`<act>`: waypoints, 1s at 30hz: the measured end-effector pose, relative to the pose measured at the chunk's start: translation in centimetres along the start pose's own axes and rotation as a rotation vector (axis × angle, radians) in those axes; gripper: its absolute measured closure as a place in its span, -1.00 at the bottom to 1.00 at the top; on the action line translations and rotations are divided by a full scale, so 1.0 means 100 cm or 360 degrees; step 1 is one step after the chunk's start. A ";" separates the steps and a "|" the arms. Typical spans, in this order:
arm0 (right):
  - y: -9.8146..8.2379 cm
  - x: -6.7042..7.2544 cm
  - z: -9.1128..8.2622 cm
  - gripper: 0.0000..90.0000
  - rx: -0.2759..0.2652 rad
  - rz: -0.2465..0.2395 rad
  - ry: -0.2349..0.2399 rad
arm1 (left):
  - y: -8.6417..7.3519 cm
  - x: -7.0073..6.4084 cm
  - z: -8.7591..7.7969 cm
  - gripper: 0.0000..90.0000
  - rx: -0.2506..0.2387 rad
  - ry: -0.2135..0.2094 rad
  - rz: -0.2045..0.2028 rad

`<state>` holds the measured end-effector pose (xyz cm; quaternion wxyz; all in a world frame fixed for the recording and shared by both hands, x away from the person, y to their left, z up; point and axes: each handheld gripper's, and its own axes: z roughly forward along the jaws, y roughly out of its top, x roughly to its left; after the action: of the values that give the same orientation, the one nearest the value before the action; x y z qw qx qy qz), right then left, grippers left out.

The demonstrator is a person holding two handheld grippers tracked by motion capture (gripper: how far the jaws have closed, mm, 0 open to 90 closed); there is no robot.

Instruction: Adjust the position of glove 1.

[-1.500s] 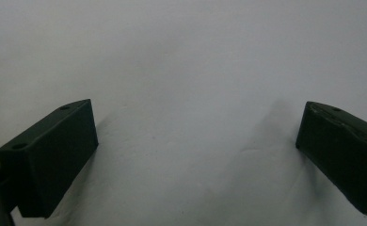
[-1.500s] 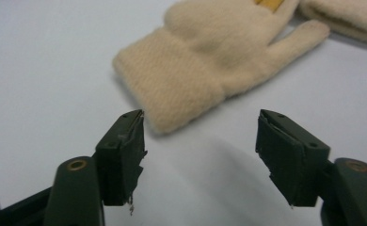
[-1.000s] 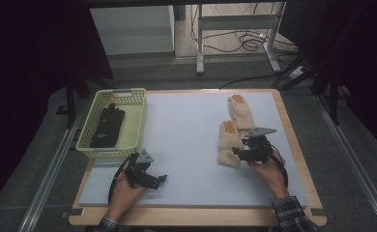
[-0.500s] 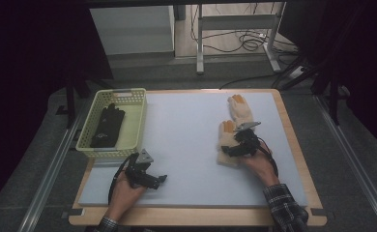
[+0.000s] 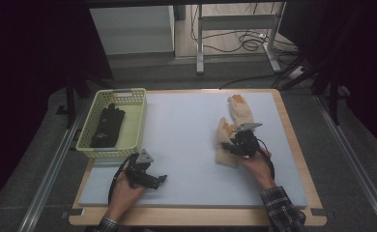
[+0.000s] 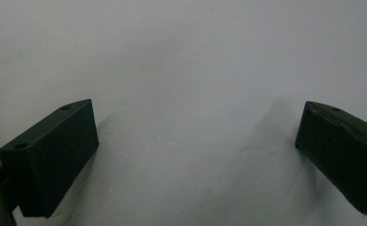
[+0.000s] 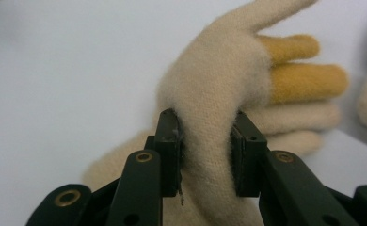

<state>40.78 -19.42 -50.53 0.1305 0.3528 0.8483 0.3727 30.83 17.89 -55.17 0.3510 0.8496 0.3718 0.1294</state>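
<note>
While your right tool (image 7: 205, 150) pinches a raised fold of the near glove (image 7: 219, 94), its jaws having just been closing with the wool bunched between the pads, your left tool (image 5: 150, 178) rests spread wide on the bare desk (image 5: 186, 125), gripping nothing. That cream glove, orange at two fingertips, lies on the right half of the desk, with its twin, the far glove (image 5: 239, 108), just beyond it toward the back edge. A basket (image 5: 139, 116) holding a black glove (image 5: 108, 126) stands at the left.

Your hold takes only a ridge of knit across the palm, not the whole thickness. Lift too fast and the soft wool may slide out from the pads, dropping the glove back in a heap. Lift with the fingers trailing and they may drag across the far glove, which lies close, and shift it. If the basket is your goal, the long carry across the desk gives a loose pinch ample chance to fail, and the dangling cuff could catch on the basket's rim.
</note>
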 end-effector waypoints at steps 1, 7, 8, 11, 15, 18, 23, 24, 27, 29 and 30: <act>0.000 0.000 0.000 0.51 0.0000 0.0000 0.0000 | 0.000 0.000 0.000 -1.00 0.0000 0.0000 0.0000; 0.016 0.031 -0.018 0.53 -0.0052 -0.0089 0.0066 | 0.000 0.000 0.000 -1.00 0.0000 0.0000 0.0000; 0.020 0.041 -0.019 0.53 -0.0067 -0.0100 0.0101 | 0.000 0.000 0.000 -1.00 0.0000 0.0001 0.0004; 0.024 0.054 -0.019 0.53 -0.0081 -0.0104 0.0162 | 0.000 0.000 0.000 -1.00 -0.0002 0.0001 0.0002; 0.026 0.071 -0.007 0.49 -0.0056 -0.0117 0.0223 | 0.000 0.000 0.000 -1.00 -0.0003 0.0001 0.0002; 0.021 0.080 0.010 0.42 -0.0006 -0.0127 0.0230 | 0.000 0.000 0.000 -1.00 0.0000 0.0001 0.0004; 0.013 0.089 0.028 -0.16 0.0033 -0.0133 0.0230 | 0.000 0.000 0.000 -1.00 0.0000 0.0001 0.0004; 0.013 0.090 0.027 -0.22 0.0022 -0.0149 0.0240 | 0.000 0.000 0.000 -1.00 0.0000 0.0001 0.0003; 0.016 0.088 0.021 -0.29 -0.0021 -0.0147 0.0252 | 0.000 0.000 0.000 -1.00 0.0000 0.0001 0.0004; 0.018 0.083 0.013 -0.28 -0.0047 -0.0144 0.0232 | 0.000 0.000 0.000 -1.00 0.0000 0.0001 0.0004; 0.019 0.080 0.010 -0.24 -0.0056 -0.0136 0.0226 | 0.000 0.000 0.000 -1.00 0.0000 0.0001 0.0004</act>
<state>36.45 -12.43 -49.53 0.0920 0.2868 0.8630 0.4057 30.84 17.90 -55.17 0.3507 0.8501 0.3707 0.1302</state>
